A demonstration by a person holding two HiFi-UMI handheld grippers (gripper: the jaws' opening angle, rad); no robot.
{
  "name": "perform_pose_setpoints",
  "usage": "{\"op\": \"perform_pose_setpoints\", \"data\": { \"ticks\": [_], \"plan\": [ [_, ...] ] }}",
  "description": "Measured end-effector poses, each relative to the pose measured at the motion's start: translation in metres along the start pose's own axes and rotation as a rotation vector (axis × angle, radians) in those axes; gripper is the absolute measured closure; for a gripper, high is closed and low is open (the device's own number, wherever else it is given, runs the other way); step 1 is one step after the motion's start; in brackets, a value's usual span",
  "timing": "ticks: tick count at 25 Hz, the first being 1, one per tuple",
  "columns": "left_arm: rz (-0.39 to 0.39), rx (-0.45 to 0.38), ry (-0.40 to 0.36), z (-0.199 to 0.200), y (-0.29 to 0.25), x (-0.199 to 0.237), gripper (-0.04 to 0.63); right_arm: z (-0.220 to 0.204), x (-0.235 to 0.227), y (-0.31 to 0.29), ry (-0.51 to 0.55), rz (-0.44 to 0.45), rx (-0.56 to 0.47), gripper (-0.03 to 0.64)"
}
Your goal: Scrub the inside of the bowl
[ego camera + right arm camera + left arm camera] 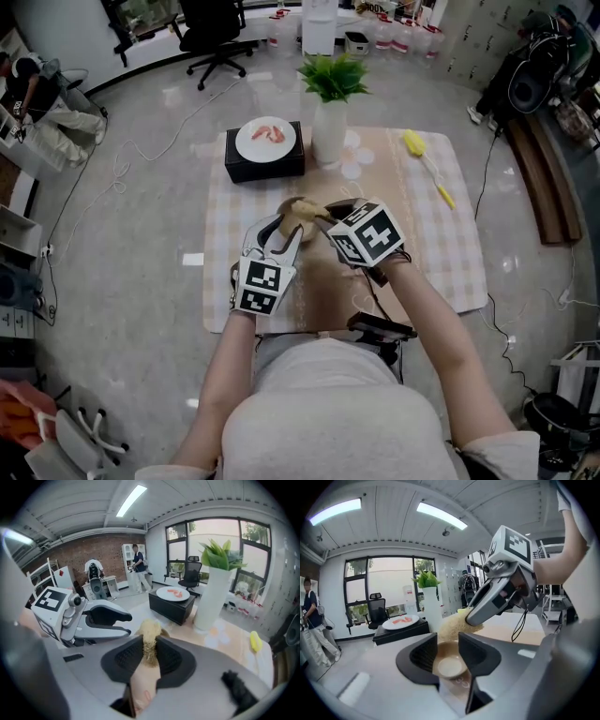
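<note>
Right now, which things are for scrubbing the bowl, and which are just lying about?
For the job: small tan bowl in the left claw; straw-coloured fibrous scrubber in the right claw.
Lying about: white plate of pink food on black box; white vase with green plant; yellow long-handled brush.

I look down on a glossy grey floor all round the cloth-covered table, with white cables trailing off its left edge. A black office chair stands beyond the far edge, and a wooden bench lies past the right one. One wall is red brick. Tall dark-framed windows let in daylight. Long light strips glow on the ribbed white ceiling.
</note>
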State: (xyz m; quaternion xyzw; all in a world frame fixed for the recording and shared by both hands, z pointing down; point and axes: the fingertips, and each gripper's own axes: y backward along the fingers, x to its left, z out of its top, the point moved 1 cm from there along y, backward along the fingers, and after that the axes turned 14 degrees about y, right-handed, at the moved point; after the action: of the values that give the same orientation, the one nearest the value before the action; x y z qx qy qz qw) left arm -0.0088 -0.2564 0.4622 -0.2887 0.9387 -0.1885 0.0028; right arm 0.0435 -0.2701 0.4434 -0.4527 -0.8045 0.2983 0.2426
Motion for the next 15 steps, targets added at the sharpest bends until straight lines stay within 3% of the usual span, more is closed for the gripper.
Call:
{"op": "perform_pose_setpoints", "data": {
  "ticks": [6,11,15],
  "plan": [
    [0.061,-0.109,-0.023,0.026,0.012,-0.001,0.59,0.007,0.002,0.015,-0.04,-0.116,-0.105,0.532],
    [0.081,-0.15,-0.021,0.039,0.018,-0.003,0.591,0.011,-0.003,0.028,-0.11,-0.202,-0.198,0.532],
    [0.11,-0.183,-0.02,0.05,0.024,-0.004,0.591,0.022,-0.002,0.043,-0.067,-0.292,-0.327,0.532]
  ]
}}
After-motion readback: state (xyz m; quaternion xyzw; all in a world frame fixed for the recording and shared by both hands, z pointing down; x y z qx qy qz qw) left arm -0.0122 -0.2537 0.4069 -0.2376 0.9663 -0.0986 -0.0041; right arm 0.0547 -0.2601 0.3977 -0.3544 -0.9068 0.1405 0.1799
